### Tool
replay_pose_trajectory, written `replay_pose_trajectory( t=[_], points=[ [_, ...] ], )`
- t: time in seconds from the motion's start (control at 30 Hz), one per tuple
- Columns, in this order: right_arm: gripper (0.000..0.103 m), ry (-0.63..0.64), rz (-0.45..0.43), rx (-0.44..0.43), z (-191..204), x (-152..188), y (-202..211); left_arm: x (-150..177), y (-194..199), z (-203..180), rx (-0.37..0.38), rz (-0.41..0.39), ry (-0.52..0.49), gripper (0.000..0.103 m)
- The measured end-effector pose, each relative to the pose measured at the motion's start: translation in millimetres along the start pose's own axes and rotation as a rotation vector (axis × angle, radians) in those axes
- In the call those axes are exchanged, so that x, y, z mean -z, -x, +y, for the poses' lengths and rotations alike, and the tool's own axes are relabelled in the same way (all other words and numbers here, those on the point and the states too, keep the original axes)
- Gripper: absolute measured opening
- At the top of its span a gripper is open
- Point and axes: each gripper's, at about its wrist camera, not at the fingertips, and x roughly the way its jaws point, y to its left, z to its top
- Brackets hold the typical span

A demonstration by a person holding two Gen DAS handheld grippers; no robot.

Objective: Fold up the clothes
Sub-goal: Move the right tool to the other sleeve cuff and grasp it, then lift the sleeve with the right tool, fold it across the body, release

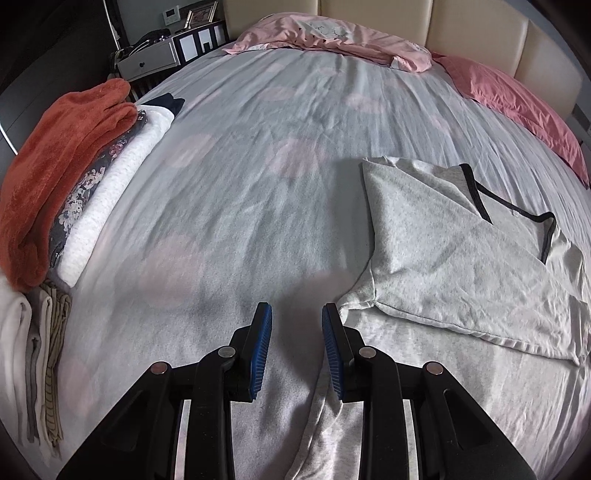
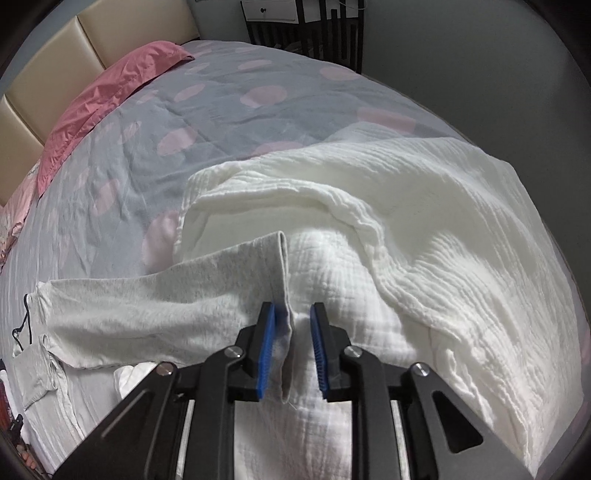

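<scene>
A light grey shirt with black trim [image 1: 454, 254] lies partly folded on the bed, right of my left gripper [image 1: 296, 312], which is open and empty just above the bedspread. In the right wrist view, a grey sleeve [image 2: 155, 306] of that shirt stretches from the left into my right gripper [image 2: 293, 308]. Its edge stands between the open jaws, against the left blue pad [image 2: 269, 339]. A crinkled white garment [image 2: 424, 229] lies under and beyond the right gripper.
A pile of folded clothes, an orange towel [image 1: 55, 173] on top, lies on the bed's left side above more folded items [image 1: 33, 354]. Pink pillows [image 1: 332, 35] and a beige headboard [image 1: 480, 26] are at the far end. A white nightstand [image 1: 147, 61] stands beside the bed.
</scene>
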Motion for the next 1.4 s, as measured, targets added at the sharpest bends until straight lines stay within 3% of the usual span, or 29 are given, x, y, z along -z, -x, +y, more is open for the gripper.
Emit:
replay_pose_trajectory(
  t=[0.03, 0.1, 0.4, 0.6, 0.83, 1.13, 1.4],
  points=[
    [0.017, 0.025, -0.016, 0.005, 3.8, 1.2, 1.0, -0.1, -0.2, -0.8, 0.000, 0.001, -0.002, 0.030],
    [0.004, 0.067, -0.049, 0.008, 11.8, 2.4, 6.9, 0.0, 0.4, 0.3, 0.008, 0.003, 0.003, 0.030],
    [0.003, 0.113, -0.186, -0.019, 61.3, -25.9, 95.7, -0.6, 6.3, 14.9, 0.073, 0.012, 0.052, 0.030],
    [0.003, 0.214, -0.289, -0.001, 147.9, -51.4, 182.9, 1.1, 10.1, 26.3, 0.096, 0.015, 0.062, 0.030],
    [0.003, 0.312, -0.377, -0.003, 261.8, -62.2, 274.2, 0.6, 16.2, 45.8, 0.191, 0.016, 0.122, 0.030],
    [0.003, 0.490, -0.418, -0.073, 425.2, -23.3, 338.5, 2.0, 17.8, 70.4, 0.233, 0.037, 0.188, 0.030],
    [0.003, 0.593, -0.342, -0.144, 539.1, 37.4, 317.5, 4.4, 18.0, 87.4, 0.250, 0.055, 0.222, 0.030]
  ],
)
